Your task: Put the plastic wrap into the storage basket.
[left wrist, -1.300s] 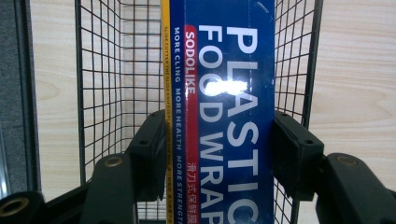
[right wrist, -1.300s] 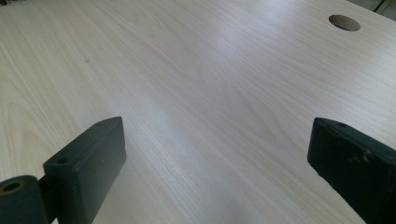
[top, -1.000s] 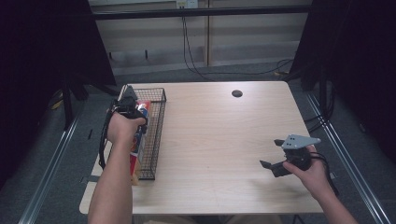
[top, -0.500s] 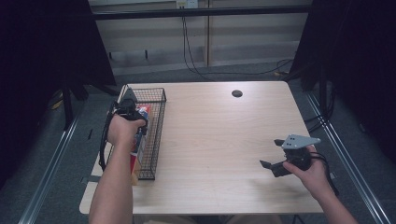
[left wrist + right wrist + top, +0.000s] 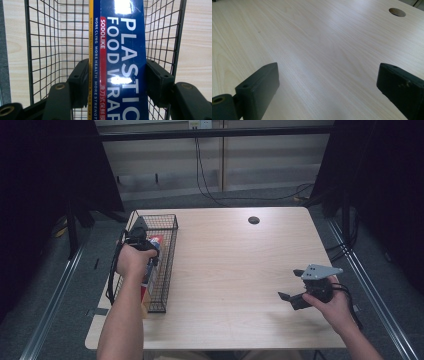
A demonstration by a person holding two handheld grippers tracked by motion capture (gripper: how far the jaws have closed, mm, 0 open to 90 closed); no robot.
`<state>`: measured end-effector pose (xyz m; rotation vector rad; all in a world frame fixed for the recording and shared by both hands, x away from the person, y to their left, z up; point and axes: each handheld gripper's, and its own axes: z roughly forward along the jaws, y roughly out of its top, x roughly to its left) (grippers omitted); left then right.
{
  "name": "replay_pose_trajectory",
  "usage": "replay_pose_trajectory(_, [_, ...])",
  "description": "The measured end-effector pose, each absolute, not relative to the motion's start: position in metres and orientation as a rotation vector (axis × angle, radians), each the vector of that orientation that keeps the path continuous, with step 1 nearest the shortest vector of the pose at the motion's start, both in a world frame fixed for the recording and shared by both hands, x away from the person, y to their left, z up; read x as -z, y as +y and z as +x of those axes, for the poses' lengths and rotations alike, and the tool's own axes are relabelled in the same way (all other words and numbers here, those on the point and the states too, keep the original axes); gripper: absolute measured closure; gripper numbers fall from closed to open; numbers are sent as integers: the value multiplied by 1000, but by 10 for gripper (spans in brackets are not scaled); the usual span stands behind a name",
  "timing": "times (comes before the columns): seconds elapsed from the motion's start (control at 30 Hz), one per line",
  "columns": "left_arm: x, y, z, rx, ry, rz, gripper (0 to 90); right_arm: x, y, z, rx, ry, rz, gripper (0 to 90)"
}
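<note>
The pale wooden tabletop (image 5: 225, 270) carries a black wire basket (image 5: 167, 265) along its left edge. Inside the basket lies a long blue plastic wrap box (image 5: 120, 60), running lengthwise down it. The left claw (image 5: 117, 82) is clenched on that box, one pad pressed to each long side. Near the right edge, the right claw (image 5: 327, 82) hangs released over bare wood, jaws wide apart.

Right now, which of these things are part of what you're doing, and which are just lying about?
In use:
- plastic wrap box
- wire basket
- left gripper, shut on the box

Lying about:
- right gripper, open over bare table
- round hole
</note>
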<state>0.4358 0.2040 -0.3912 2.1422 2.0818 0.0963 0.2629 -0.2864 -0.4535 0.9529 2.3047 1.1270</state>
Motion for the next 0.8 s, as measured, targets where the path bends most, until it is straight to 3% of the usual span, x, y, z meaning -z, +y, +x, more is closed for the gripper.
replay_pose_trajectory(0.8, [394, 202, 432, -135, 2062, 2131, 402, 453, -286, 263, -1119, 2309, 942, 45])
